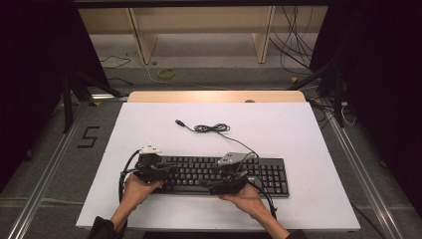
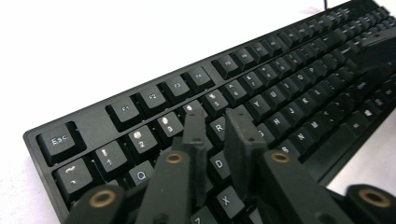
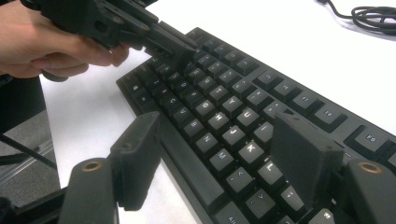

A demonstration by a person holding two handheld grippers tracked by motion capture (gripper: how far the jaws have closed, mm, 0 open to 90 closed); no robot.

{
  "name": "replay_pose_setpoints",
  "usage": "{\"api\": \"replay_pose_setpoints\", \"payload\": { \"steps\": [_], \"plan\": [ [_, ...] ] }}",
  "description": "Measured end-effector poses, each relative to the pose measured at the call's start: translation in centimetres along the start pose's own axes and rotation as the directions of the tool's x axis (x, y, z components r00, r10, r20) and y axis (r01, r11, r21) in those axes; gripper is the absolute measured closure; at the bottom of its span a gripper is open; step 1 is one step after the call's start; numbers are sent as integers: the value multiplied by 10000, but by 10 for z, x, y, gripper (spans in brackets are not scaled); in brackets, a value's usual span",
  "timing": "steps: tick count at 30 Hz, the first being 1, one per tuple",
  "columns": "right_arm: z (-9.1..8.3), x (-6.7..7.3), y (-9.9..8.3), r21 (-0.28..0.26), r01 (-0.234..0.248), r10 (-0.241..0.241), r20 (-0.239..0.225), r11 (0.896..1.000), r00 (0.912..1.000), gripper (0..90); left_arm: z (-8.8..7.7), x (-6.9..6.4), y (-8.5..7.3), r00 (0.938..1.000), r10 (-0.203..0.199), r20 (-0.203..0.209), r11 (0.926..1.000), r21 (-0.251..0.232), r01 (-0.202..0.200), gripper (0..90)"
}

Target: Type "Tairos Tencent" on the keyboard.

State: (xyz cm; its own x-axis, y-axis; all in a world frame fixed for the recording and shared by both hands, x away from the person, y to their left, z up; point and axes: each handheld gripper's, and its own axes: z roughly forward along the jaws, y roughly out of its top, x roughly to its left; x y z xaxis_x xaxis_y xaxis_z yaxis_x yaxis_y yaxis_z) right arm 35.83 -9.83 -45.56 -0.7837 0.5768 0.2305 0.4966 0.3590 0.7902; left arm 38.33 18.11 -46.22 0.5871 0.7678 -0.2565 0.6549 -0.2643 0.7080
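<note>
White sheeting is covering the counter (image 1: 149, 124), with a dark floor and cabling lying beyond its far edge. Near the person's edge a black keyboard (image 1: 259, 174) is lying flat, its cable (image 1: 211, 128) trailing toward the far side in a loose coil. The left gripper (image 2: 218, 122) is hovering low over the keyboard's left end, its jaws standing slightly apart with nothing between them, the tips hanging over the keys around R and the number row; whether a tip is touching a keycap I cannot tell. The right gripper (image 3: 219, 154) is sitting at the keyboard's front edge toward its middle, jaws wide apart, one outside the front rim and one over the letter keys, clamping nothing. The person's left hand (image 3: 42, 44) is gripping its tool beside the keyboard's left corner. From here, I judge the narrow gap between the left jaws could be catching two neighbouring keycaps at once, pressing the wrong one or prying a cap off, and a hard push could be sliding the keyboard across the smooth sheet unless the right gripper is bracing it.
</note>
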Motion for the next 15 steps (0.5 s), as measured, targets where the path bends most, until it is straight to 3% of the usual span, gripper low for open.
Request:
{"api": "replay_pose_setpoints", "payload": {
  "steps": [7, 15],
  "plan": [
    [2, 0, 1, 18, -15, 16, -65, 10000, 10000, 388, -5, -1, -2, 9998, -164, 63, 9999, 5, 164, 616],
    [8, 0, 2, 121, 4, -4, 16, 9999, 10000, 518, -12, -2, -5, 9994, -345, 73, 9993, -126, 346, 497]
  ]
}}
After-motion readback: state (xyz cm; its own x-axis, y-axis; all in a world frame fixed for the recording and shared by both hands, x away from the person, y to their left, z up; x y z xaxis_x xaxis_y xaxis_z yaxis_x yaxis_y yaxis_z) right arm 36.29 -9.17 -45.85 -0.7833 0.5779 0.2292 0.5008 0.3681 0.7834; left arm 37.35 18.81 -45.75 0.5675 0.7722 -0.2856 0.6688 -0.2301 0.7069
